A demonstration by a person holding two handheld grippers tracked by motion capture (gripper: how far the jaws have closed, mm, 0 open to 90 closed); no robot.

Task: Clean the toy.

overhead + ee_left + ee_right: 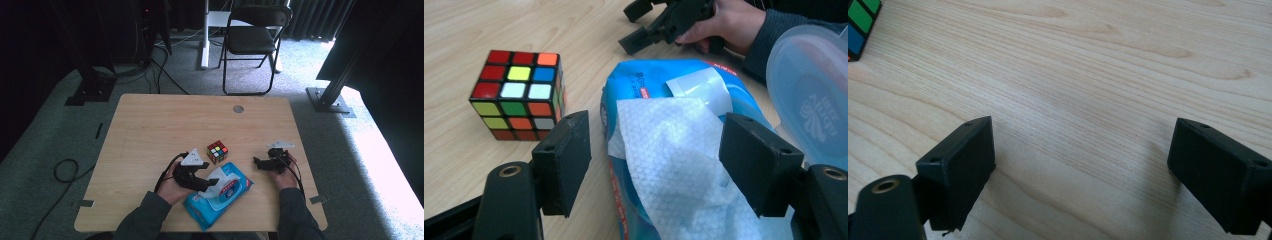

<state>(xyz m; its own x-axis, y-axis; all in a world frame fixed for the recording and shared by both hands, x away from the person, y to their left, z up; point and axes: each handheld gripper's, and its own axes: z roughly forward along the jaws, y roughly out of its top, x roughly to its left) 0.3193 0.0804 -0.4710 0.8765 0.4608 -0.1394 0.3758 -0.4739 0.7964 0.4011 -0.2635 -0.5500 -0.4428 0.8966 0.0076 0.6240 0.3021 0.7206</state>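
between the wide-open, empty jaws of the left tool (654, 165) a white wipe (669, 165) rises from the blue pack (220, 192), nearer than the open right tool (263, 163).

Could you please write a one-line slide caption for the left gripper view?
Open left claw straddling a white wipe pulled from the blue wipes pack, puzzle cube alongside.

From my feed: wipes pack (218, 200) lies on table (150, 130) near front edge, roughly centre. Cube (217, 151) just behind pack, apart from it. L gripper (209, 183) over pack's left end, wipe sheet (674, 165) btwn its jaws. R gripper (257, 163) right of pack, apart. Chair (252, 37) behind table.
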